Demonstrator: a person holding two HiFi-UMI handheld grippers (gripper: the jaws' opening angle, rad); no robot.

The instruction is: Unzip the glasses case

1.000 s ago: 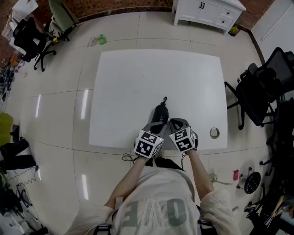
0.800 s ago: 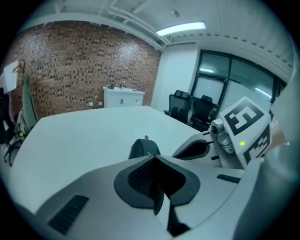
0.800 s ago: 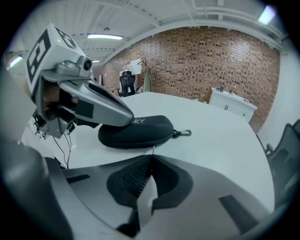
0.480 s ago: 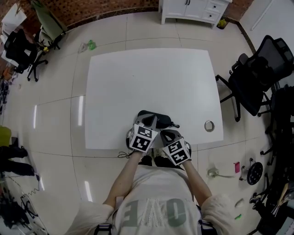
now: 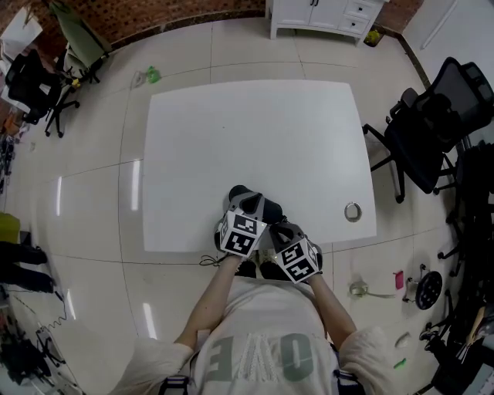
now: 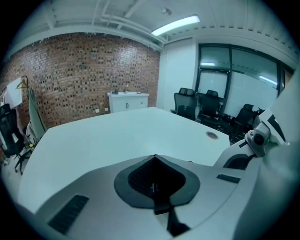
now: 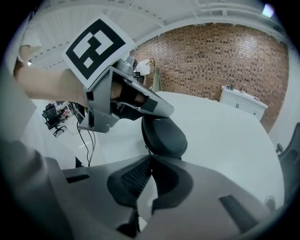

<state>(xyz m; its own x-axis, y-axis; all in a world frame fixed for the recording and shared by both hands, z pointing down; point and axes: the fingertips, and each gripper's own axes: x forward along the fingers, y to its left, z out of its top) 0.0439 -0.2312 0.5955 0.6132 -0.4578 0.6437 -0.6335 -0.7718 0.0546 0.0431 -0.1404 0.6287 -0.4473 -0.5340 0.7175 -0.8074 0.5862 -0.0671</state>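
Observation:
The black glasses case (image 5: 268,207) lies near the front edge of the white table (image 5: 255,131). My left gripper (image 5: 249,201) is shut and sits on top of the case; in the right gripper view its fingers (image 7: 161,108) rest over the case's (image 7: 165,135) rounded lid. The left gripper view shows only its shut jaws (image 6: 154,158) and bare table beyond. My right gripper (image 5: 279,228) meets the case's near end, and in its own view the jaws (image 7: 150,158) are shut on the small zipper pull (image 7: 147,150) at the case's edge.
A round metal grommet (image 5: 353,211) is set in the table at the front right. A black office chair (image 5: 432,123) stands to the right and a white cabinet (image 5: 324,14) beyond the far edge. A cable (image 5: 207,261) hangs just below the table's front edge.
The case has turned from lying lengthwise to lying across and closer to the front edge. My left gripper has come onto it, and the right gripper has drawn slightly toward me.

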